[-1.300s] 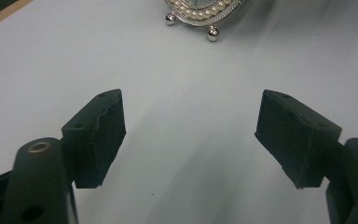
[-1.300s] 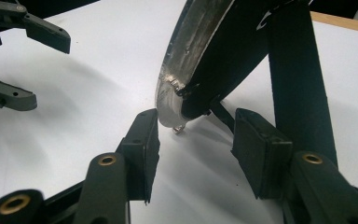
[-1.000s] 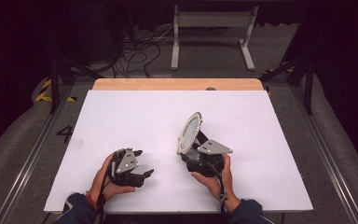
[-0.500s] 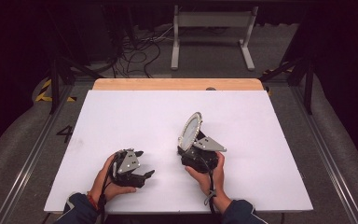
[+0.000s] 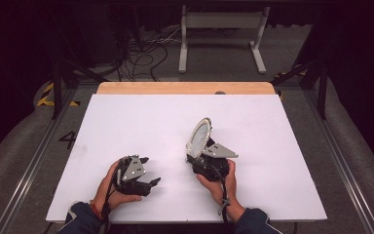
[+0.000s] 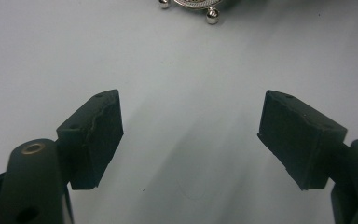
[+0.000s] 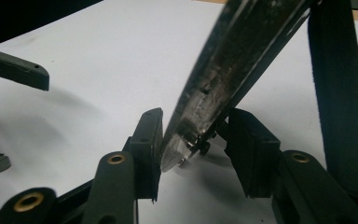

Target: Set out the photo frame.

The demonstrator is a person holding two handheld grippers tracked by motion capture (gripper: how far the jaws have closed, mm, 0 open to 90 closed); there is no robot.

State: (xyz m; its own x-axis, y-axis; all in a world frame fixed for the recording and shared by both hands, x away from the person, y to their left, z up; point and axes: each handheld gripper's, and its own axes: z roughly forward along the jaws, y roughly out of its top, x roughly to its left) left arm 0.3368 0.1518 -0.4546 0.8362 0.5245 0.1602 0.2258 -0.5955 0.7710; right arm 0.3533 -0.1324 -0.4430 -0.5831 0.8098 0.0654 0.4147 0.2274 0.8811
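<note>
Right now I am closing my right hand-held gripper on the tilted round tray; my left hand-held gripper is gaping empty. An edge-only pinch could let it slip onto the bench.

Both forearms reach in from six o'clock. The left hand's black two-jaw gripper rests low, jaws spread wide, pointing toward three o'clock. The right hand's black gripper has just been closing its jaws, aimed at eleven o'clock.

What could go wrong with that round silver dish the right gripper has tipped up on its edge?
The right gripper pinches only the low rim of the dish, and its jaws have just been closing, so the dish could pivot or slip out. The left gripper sits open and apart, too far to steady it if it topples.
</note>
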